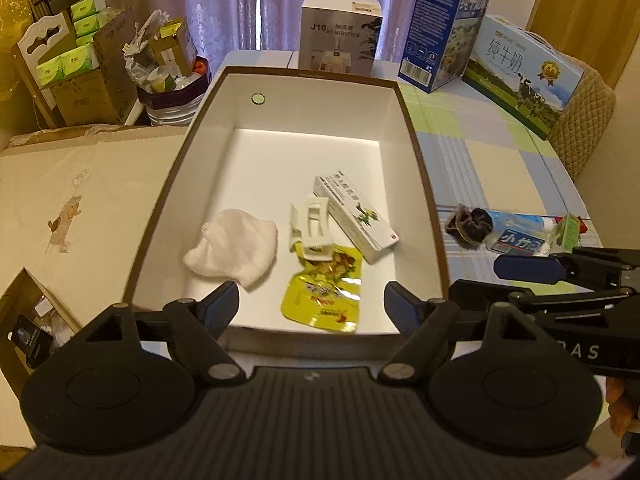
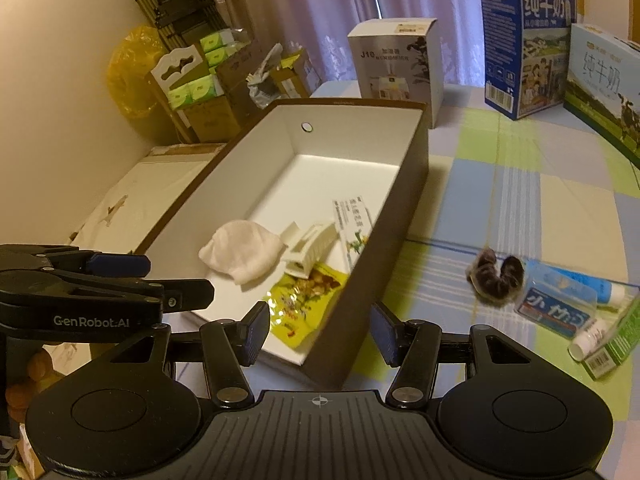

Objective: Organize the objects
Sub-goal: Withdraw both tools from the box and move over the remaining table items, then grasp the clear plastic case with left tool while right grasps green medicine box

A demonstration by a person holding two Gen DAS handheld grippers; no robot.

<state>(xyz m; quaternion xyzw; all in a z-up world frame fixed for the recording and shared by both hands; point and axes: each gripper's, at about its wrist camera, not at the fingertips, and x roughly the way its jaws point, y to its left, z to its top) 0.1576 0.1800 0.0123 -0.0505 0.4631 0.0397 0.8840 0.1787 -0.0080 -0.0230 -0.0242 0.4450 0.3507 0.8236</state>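
A brown box with a white inside stands on the table. In it lie a white cloth, a white hair claw, a yellow snack pouch and a white carton. On the table right of the box lie a dark scrunchie, a blue-white tube pack and a green carton. My left gripper is open and empty over the box's near edge. My right gripper is open and empty at the box's near right corner.
A humidifier box and two milk cartons stand at the back of the checked tablecloth. Cardboard boxes and tissue packs crowd the floor at left. A cream cloth-covered surface lies left of the box.
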